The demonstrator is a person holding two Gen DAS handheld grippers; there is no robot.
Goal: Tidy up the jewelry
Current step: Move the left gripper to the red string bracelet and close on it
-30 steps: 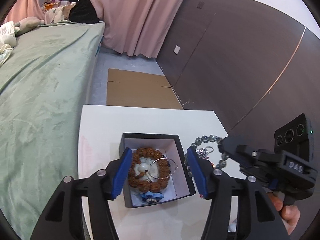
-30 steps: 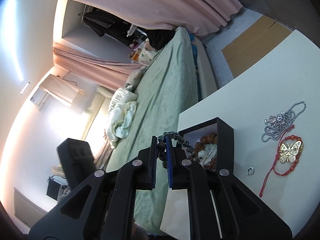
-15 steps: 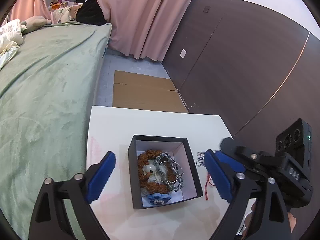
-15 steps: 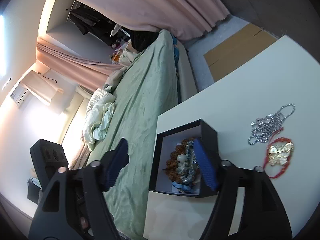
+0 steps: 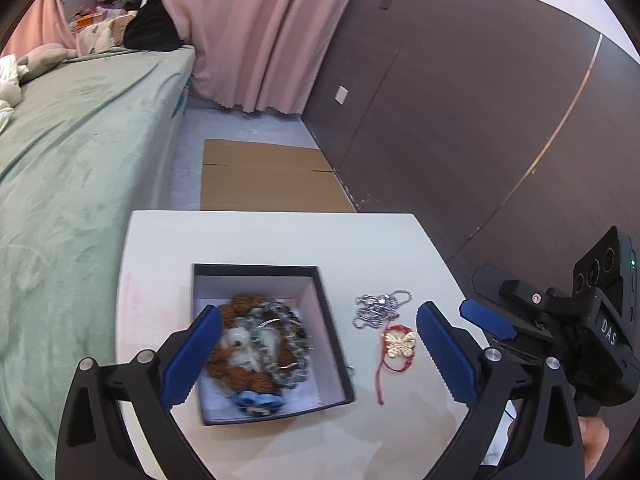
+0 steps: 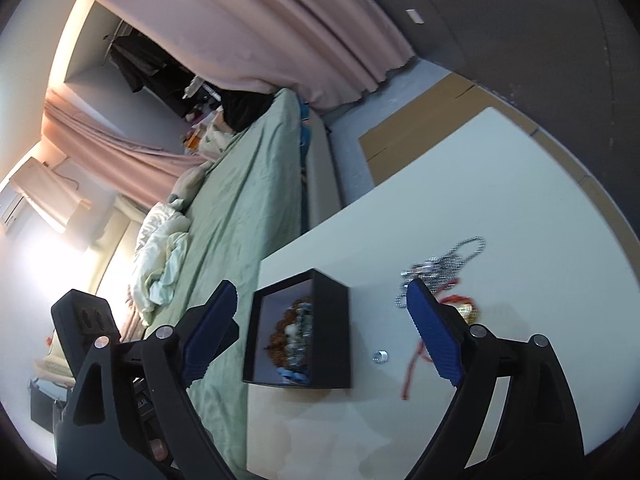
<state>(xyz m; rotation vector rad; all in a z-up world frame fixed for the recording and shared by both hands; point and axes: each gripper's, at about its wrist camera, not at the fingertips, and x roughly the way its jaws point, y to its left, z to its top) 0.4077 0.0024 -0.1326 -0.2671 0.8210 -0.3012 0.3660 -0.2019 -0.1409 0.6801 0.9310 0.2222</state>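
Note:
A black jewelry box with a white lining stands on the white table. In it lie a brown bead bracelet, a grey bead bracelet and a blue flower piece. Right of the box lie a silver ball chain and a gold butterfly on a red cord. A small silver ring lies beside the box. My left gripper is open above the box. My right gripper is open and empty, also in the left wrist view.
A green bed runs along the table's left side. Flat cardboard lies on the floor beyond the table. A dark panelled wall stands to the right, pink curtains behind.
My right gripper opened and let the grey bead bracelet drop into the box, then drew back to the right. My left gripper opened wider and pulled back from the box.

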